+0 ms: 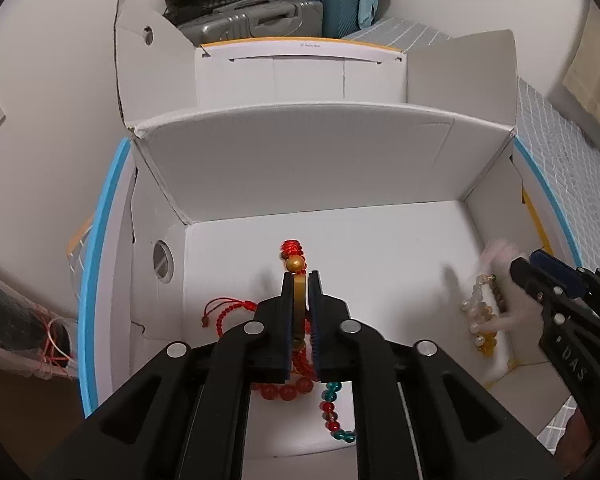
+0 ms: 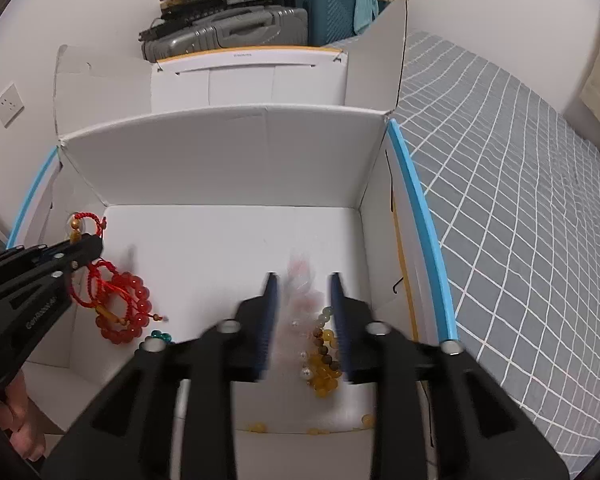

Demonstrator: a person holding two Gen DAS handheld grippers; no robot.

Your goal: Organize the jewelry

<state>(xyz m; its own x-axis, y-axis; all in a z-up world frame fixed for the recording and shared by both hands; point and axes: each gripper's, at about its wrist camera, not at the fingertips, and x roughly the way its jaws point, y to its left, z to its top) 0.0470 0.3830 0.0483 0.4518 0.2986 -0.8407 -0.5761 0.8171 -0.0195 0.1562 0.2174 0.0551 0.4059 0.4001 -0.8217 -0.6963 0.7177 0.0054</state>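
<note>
Jewelry placement step: left claw (image 1: pixel 300 280) pinching red-cord bracelet with gold beads (image 1: pixel 295 264) above white cardboard box (image 1: pixel 300 168) floor, right claw (image 2: pixel 303 280) spread over blurred pale bead strand (image 2: pixel 300 296); next, likely release and withdraw.

A pale pink smear (image 2: pixel 300 280) between the blurred right hand-held gripper (image 2: pixel 303 280) fingers is unidentifiable. The left hand-held gripper (image 1: pixel 300 280) hides much of the red bead bracelet (image 1: pixel 288 390). A hand (image 2: pixel 24 436) is cropped at the frame's edge.

Matt white cardboard box (image 1: pixel 300 168), smooth walls. Glossy translucent red beads (image 2: pixel 134 312) on woven red cord (image 1: pixel 224 312), glassy amber beads (image 2: pixel 326 376). Matt black plastic left tool (image 1: pixel 300 280), bright metal pins; quilted grey cloth bed (image 2: pixel 520 200).
</note>
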